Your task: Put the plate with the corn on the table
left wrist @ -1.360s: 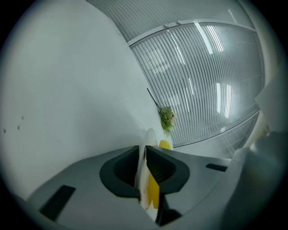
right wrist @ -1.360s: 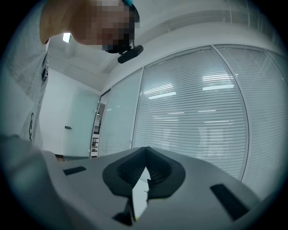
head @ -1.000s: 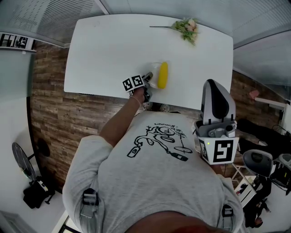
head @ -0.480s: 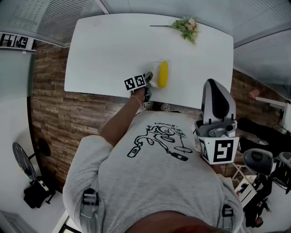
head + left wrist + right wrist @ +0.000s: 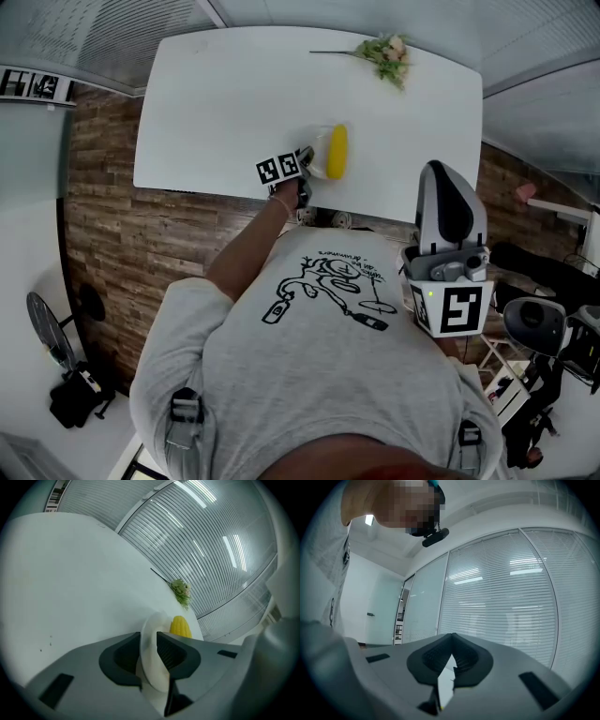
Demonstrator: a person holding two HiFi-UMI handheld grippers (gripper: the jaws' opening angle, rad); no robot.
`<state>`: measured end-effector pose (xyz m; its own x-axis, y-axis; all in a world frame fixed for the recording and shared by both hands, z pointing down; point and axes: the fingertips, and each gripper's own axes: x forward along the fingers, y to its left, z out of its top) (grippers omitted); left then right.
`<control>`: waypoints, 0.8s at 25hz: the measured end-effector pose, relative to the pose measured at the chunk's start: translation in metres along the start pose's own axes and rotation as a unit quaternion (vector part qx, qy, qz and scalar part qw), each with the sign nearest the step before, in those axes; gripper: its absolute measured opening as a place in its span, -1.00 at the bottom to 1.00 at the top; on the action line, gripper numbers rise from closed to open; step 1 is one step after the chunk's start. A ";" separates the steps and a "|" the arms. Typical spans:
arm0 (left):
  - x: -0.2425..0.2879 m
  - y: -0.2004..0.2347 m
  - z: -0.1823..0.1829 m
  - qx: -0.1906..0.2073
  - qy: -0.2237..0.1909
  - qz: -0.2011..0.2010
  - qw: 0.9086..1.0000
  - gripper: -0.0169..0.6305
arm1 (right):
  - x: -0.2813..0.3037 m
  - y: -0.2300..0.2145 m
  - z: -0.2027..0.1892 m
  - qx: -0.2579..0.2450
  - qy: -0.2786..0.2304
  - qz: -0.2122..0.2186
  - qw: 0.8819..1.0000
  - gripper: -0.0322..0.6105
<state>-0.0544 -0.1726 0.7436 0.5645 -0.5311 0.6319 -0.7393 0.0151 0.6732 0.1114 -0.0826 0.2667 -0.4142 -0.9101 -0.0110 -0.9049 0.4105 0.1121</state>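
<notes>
The plate [image 5: 317,159] with the corn [image 5: 336,153] on it seems to rest on the white table [image 5: 225,103], close to its near edge. The plate looks thin, stiff and smooth, probably light but breakable, and the corn may roll, so I would hold the rim and keep it level. The left hand-held gripper [image 5: 149,654] pinches this rim. The right hand-held gripper [image 5: 449,657] is pressed together on nothing, away from the table.
</notes>
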 end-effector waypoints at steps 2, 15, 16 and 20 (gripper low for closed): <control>-0.001 0.001 0.000 0.003 0.000 0.004 1.000 -0.64 | 0.000 0.000 0.000 0.000 -0.001 0.001 1.000 -0.88; -0.004 0.007 0.003 -0.003 -0.006 0.018 1.000 -0.64 | 0.006 -0.001 0.000 0.002 -0.005 0.004 1.000 -0.88; -0.005 0.008 0.004 -0.004 -0.007 0.019 1.000 -0.64 | 0.005 -0.001 0.001 0.002 -0.005 0.003 1.000 -0.88; -0.009 0.009 0.005 -0.009 -0.012 0.023 1.000 -0.64 | 0.006 0.000 0.003 0.002 -0.007 0.004 1.000 -0.88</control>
<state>-0.0681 -0.1721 0.7426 0.5213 -0.5490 0.6533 -0.7570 0.0558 0.6510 0.1088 -0.0875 0.2640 -0.4230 -0.9058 -0.0231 -0.9018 0.4183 0.1087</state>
